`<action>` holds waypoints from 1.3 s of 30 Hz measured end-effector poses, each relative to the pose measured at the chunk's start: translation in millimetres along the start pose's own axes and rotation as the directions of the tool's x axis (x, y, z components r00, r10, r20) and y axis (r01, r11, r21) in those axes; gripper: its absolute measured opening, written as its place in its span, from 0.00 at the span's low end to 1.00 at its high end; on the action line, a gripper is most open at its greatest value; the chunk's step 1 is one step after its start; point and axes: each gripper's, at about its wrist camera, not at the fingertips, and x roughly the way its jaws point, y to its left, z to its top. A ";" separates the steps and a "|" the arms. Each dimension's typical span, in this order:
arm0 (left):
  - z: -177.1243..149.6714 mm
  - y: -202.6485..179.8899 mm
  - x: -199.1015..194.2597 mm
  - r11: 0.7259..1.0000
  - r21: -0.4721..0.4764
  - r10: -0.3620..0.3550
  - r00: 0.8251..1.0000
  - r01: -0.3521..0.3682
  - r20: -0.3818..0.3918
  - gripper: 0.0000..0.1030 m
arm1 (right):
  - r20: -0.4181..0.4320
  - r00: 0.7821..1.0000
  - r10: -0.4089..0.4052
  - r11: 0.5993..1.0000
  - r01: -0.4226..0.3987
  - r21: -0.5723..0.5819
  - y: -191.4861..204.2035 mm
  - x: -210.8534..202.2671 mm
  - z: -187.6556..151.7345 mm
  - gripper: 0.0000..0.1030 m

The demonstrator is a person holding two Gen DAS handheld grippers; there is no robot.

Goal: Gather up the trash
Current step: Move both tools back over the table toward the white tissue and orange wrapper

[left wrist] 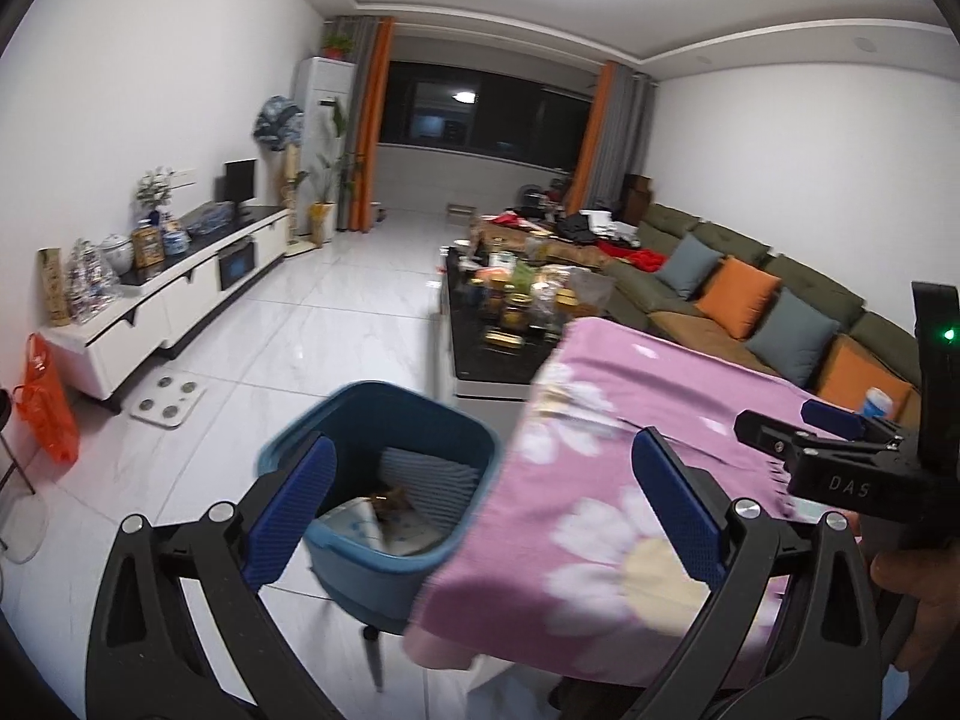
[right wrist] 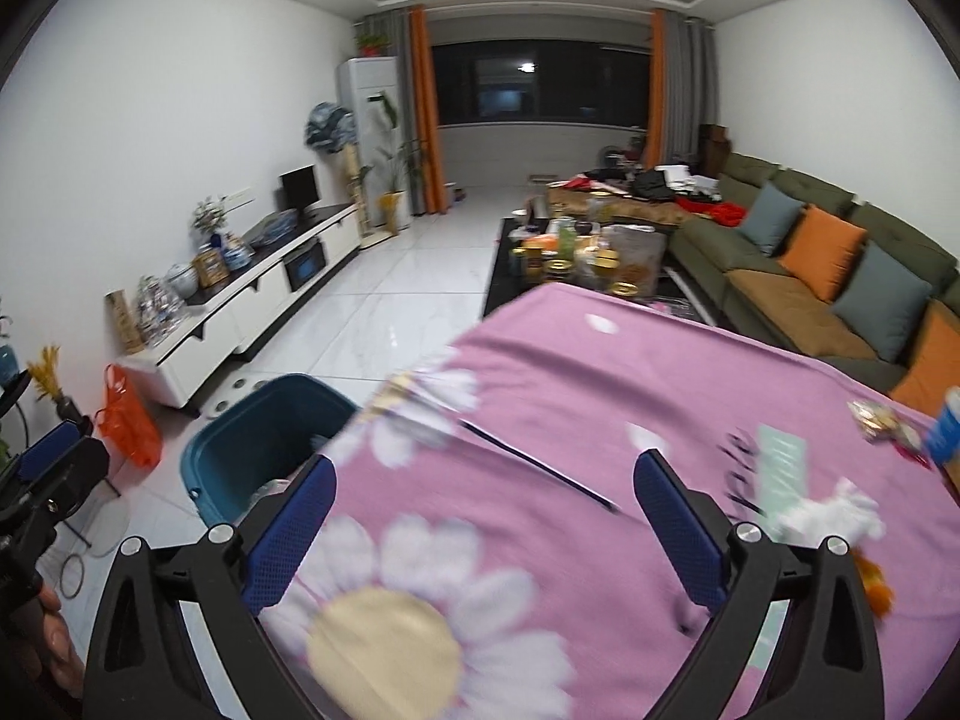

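Left gripper [left wrist: 480, 510] spread wide, nothing between its pads, hanging over the teal plastic waste bin [left wrist: 384, 480] beside the pink daisy-print tablecloth [left wrist: 660, 420]; paper scraps lie inside the bin. Right gripper [right wrist: 486, 519] likewise fully released and empty above the cloth. Crumpled white tissue [right wrist: 831, 516] and pale green wrapper [right wrist: 780, 465] lie just right of its right finger. Trash is motion-blurred; the blue-white cup [right wrist: 945, 426] is cut off at the frame edge.
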 end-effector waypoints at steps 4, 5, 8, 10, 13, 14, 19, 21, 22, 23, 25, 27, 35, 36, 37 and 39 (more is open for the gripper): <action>-0.2 -29.2 -13.7 0.998 0.031 -0.053 0.998 0.053 0.013 0.95 | 0.024 0.998 -0.054 0.998 0.053 0.034 -24.8 -24.8 -13.8 0.93; -0.7 -34.8 -14.7 0.997 0.037 -0.062 0.998 0.061 0.017 0.95 | 0.028 0.997 -0.066 0.997 0.065 0.037 -28.3 -29.2 -16.1 0.93; -2.7 -52.3 -20.6 0.994 0.058 -0.096 0.995 0.094 0.016 0.95 | 0.039 0.994 -0.103 0.993 0.100 0.055 -42.8 -43.3 -25.0 0.93; -4.0 -61.0 -23.3 0.991 0.064 -0.121 0.993 0.120 0.007 0.95 | 0.042 0.991 -0.130 0.990 0.128 0.065 -53.5 -52.7 -32.3 0.93; -5.3 -76.6 -28.1 0.985 0.092 -0.150 0.989 0.149 -0.002 0.95 | 0.042 0.986 -0.161 0.984 0.156 0.088 -66.9 -62.8 -41.9 0.93; -6.4 -81.1 -30.1 0.983 0.098 -0.155 0.988 0.155 -0.003 0.95 | 0.042 0.985 -0.167 0.982 0.163 0.092 -71.2 -66.9 -46.0 0.93; -6.5 -92.9 -29.9 0.975 0.115 -0.188 0.982 0.188 -0.015 0.95 | 0.047 0.976 -0.212 0.972 0.206 0.110 -86.6 -85.0 -60.7 0.93; -7.0 -99.0 -29.9 0.973 0.125 -0.195 0.981 0.196 -0.020 0.95 | 0.049 0.974 -0.222 0.969 0.215 0.118 -91.7 -91.1 -65.0 0.93; -7.1 -100.5 -29.2 0.971 0.127 -0.201 0.979 0.202 -0.022 0.95 | 0.048 0.972 -0.230 0.967 0.222 0.123 -93.8 -93.8 -66.7 0.93; -7.3 -103.0 -29.3 0.969 0.130 -0.210 0.977 0.211 -0.025 0.95 | 0.049 0.971 -0.236 0.965 0.228 0.127 -95.8 -96.1 -68.4 0.93; -8.2 -108.1 -27.8 0.965 0.137 -0.221 0.975 0.223 -0.030 0.95 | 0.050 0.966 -0.252 0.960 0.244 0.134 -99.9 -101.6 -72.5 0.93; -9.8 -115.5 -26.5 0.959 0.150 -0.237 0.971 0.240 -0.038 0.95 | 0.052 0.962 -0.266 0.956 0.257 0.140 -104.2 -107.9 -77.0 0.93; -19.5 -137.5 -20.2 0.935 0.186 -0.293 0.953 0.302 -0.072 0.95 | 0.071 0.936 -0.344 0.930 0.329 0.163 -114.6 -136.5 -96.4 0.93; -20.9 -139.4 -20.8 0.932 0.190 -0.300 0.951 0.308 -0.072 0.95 | 0.072 0.934 -0.350 0.928 0.335 0.165 -115.6 -139.4 -98.4 0.93; -22.0 -140.0 -21.3 0.931 0.193 -0.302 0.951 0.310 -0.070 0.94 | 0.072 0.929 -0.364 0.922 0.348 0.169 -116.5 -143.6 -101.3 0.93; -24.0 -142.7 -23.2 0.928 0.201 -0.309 0.949 0.315 -0.062 0.95 | 0.086 0.923 -0.375 0.918 0.357 0.175 -116.5 -151.9 -106.2 0.93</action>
